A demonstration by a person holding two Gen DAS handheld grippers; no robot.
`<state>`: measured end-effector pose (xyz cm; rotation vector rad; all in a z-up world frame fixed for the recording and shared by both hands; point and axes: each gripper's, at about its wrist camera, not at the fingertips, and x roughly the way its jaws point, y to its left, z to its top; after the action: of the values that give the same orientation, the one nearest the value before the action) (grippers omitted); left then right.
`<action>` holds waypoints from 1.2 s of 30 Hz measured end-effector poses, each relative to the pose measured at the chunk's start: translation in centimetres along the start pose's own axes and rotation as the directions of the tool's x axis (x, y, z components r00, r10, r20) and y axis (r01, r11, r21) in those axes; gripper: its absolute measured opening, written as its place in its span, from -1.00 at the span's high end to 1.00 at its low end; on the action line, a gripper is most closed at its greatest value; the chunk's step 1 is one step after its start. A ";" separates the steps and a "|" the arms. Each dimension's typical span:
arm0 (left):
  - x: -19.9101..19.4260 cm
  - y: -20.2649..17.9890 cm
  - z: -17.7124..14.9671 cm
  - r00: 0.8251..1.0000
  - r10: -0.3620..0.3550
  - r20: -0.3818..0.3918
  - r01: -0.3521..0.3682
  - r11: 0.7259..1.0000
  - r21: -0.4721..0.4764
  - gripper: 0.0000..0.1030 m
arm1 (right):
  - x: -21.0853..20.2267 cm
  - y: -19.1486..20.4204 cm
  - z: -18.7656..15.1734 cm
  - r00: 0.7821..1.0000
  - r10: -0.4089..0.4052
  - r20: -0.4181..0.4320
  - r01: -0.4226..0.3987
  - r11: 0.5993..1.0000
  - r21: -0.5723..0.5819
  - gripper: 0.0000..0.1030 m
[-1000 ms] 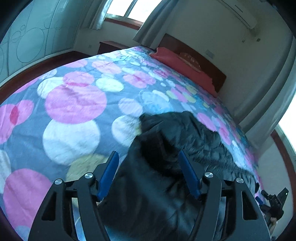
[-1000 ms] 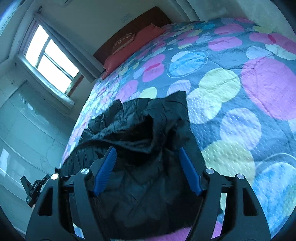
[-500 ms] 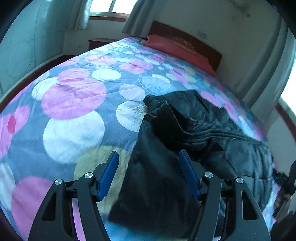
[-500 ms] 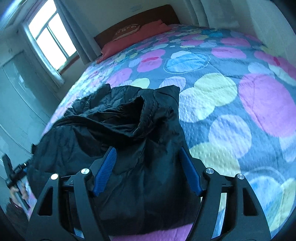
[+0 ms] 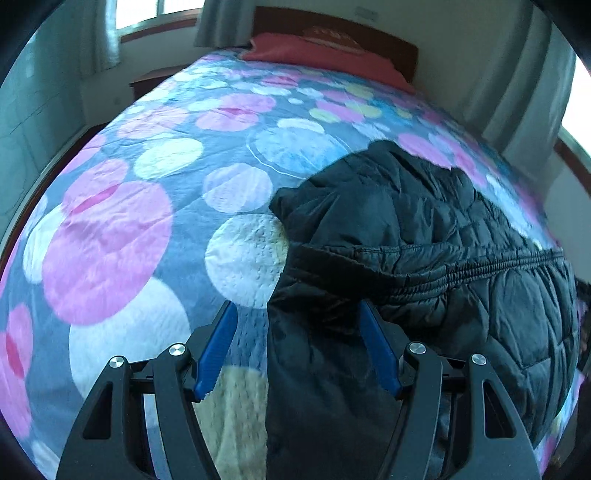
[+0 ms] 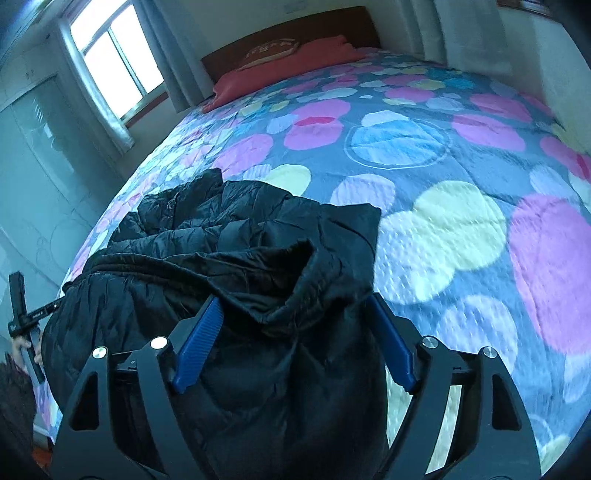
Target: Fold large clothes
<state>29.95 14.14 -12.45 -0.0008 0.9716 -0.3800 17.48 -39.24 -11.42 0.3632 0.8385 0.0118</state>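
Bed (image 5: 155, 192) carries a dotted quilt (image 6: 461, 155). Black jacket (image 5: 424, 229) lies crumpled at the near edge. Left gripper (image 5: 295, 332): jaws apart, jacket edge between them, pads not pressing. Right gripper (image 6: 291, 325): jaws opening, jacket fabric bunched between, unclamped.

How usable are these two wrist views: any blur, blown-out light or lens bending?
Left wrist view: bedspread smeared near the bottom edge, window blown out, heavy fisheye curving of the bed. Right wrist view: window blown out, black jacket so dark its folds merge, slight blur at the right rim.
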 end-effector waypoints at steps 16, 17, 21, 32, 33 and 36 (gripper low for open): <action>1.1 -0.8 0.2 1.000 -0.004 -0.014 0.004 1.000 0.030 0.14 | 2.7 -0.7 0.9 0.999 0.024 -0.036 -0.025 0.999 -0.046 -0.44; 1.1 -0.9 0.1 1.000 0.000 -0.011 0.000 0.999 0.034 0.17 | 2.8 -0.5 0.8 0.999 0.009 -0.037 -0.011 0.998 -0.055 -0.22; 0.4 -2.1 -0.2 0.996 0.078 0.034 -0.081 0.994 0.077 0.61 | 1.9 0.5 0.0 0.999 -0.043 -0.003 0.042 0.994 -0.096 0.23; -6.5 -3.8 0.4 0.954 0.121 0.276 -0.132 0.991 0.023 0.83 | -4.2 4.1 0.8 0.980 -0.067 0.187 0.100 0.980 -0.173 0.60; -6.9 -4.0 1.3 0.946 0.129 0.296 -0.141 0.990 0.019 0.83 | -4.3 4.4 1.7 0.976 -0.072 0.205 0.108 0.979 -0.171 0.60; -6.9 -4.6 4.1 0.931 0.158 0.330 -0.173 0.985 0.015 0.83 | -3.7 5.1 4.3 0.964 -0.092 0.249 0.135 0.977 -0.162 0.61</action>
<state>28.30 11.37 -3.78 0.0558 0.6279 -0.2350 18.81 -36.41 -4.46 0.1433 0.6117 -0.0633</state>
